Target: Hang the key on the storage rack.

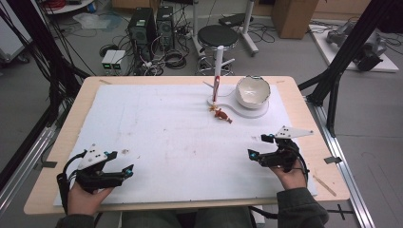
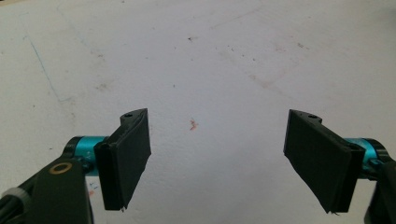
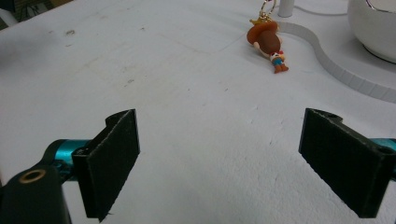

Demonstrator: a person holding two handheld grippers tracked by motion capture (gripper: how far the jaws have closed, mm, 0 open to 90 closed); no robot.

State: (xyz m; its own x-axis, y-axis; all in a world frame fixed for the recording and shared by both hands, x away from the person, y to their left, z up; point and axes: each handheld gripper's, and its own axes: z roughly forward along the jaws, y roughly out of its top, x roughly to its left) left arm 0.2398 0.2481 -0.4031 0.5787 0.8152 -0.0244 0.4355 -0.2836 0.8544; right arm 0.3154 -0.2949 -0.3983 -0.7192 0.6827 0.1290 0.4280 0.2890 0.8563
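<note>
A wooden table (image 1: 71,118) carries a wide white mat (image 1: 166,137) that covers most of its top, scuffed and faintly stained; at the far right of the mat sits a flat white base (image 1: 252,112), from which a thin white post (image 1: 218,71) with small pegs rises upright, and beside the post on that base stands a white bowl (image 1: 253,91) with a jagged rim; the left gripper (image 1: 119,164) rests near the front left edge of the mat, held in a hand, its jaws spread wide with nothing between them; the right gripper (image 1: 259,147) sits near the front right, likewise spread wide and empty; a small cowboy figure keychain (image 1: 221,114) lies on the mat just beside the base's curved edge, well apart from both grippers.
</note>
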